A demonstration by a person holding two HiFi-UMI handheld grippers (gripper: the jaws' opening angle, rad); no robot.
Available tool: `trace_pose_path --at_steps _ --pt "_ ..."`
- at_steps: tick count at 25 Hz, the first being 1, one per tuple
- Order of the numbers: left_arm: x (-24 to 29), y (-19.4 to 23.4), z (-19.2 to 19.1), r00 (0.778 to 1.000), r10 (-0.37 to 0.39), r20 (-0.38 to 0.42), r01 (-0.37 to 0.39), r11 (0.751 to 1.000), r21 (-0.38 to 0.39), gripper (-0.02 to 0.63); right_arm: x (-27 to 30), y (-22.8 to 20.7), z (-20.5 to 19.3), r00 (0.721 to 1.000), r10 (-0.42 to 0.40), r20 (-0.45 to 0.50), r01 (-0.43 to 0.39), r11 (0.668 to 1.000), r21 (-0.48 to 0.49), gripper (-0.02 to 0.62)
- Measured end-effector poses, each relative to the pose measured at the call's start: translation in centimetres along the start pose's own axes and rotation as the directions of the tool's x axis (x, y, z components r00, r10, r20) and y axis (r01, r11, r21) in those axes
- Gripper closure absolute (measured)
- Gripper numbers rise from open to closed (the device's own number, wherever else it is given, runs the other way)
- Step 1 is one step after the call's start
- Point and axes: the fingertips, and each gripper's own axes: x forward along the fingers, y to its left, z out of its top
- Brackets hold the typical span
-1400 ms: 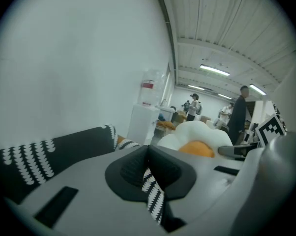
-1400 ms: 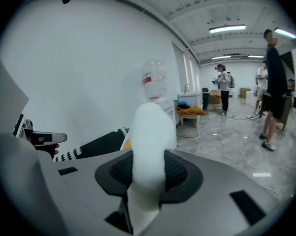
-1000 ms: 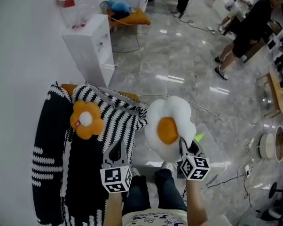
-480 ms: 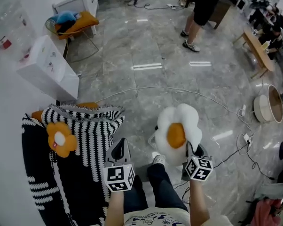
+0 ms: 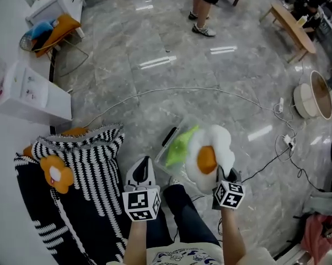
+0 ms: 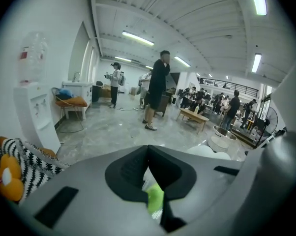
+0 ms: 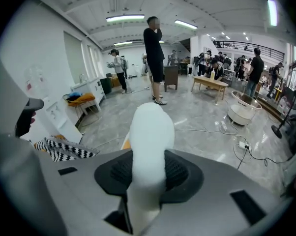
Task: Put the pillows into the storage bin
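My right gripper (image 5: 220,173) is shut on a fried-egg pillow (image 5: 208,156), white with an orange yolk; in the right gripper view the white edge of the fried-egg pillow (image 7: 149,146) stands pinched between the jaws. The pillow hangs over the right side of a clear storage bin (image 5: 161,158) on the floor, which has something green (image 5: 180,148) in it. My left gripper (image 5: 142,165) is shut and holds nothing, just left of the bin. An orange flower pillow (image 5: 56,174) lies on the black-and-white striped throw (image 5: 94,170) at the left.
A white cable (image 5: 171,89) runs across the marble floor to a power strip (image 5: 281,105). A white water dispenser (image 5: 28,95) stands beyond the throw. Farther off are a person's legs (image 5: 202,15), a wooden bench (image 5: 290,22) and a round tub (image 5: 310,95).
Both grippers have swung right, away from the striped throw, and dropped lower. The storage bin has come into view under the egg pillow. The flower pillow stays on the throw.
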Motion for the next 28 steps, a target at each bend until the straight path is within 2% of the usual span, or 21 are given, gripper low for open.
trace_pose_path --at_steps 5,12,19,25,28 --pt "4.7 -3.1 -1.4 0.997 -0.045 -0.059 0.048 0.998 0.038 0.592 4.1 -4.6 -2.7 0.995 -0.073 -0.072 0.077 0.996 0.05 0.449" --pt "10.6 -5.1 -6.4 0.985 -0.115 -0.13 0.128 0.987 0.093 0.592 10.6 -8.8 -8.7 0.973 -0.172 -0.154 0.191 0.975 0.114 0.443" --pt "17.5 -7.1 -11.6 0.95 -0.209 -0.234 0.244 0.961 0.13 0.592 16.9 -12.0 -15.7 0.922 -0.282 -0.265 0.329 0.932 0.153 0.439" --pt "22.4 -8.1 -15.8 0.916 -0.28 -0.287 0.333 0.93 0.156 0.592 22.7 -13.6 -22.9 0.863 -0.346 -0.368 0.421 0.895 0.145 0.434" --pt "24.3 -8.1 -18.1 0.906 -0.294 -0.305 0.354 0.921 0.162 0.592 25.5 -14.3 -25.6 0.834 -0.367 -0.412 0.461 0.874 0.154 0.433"
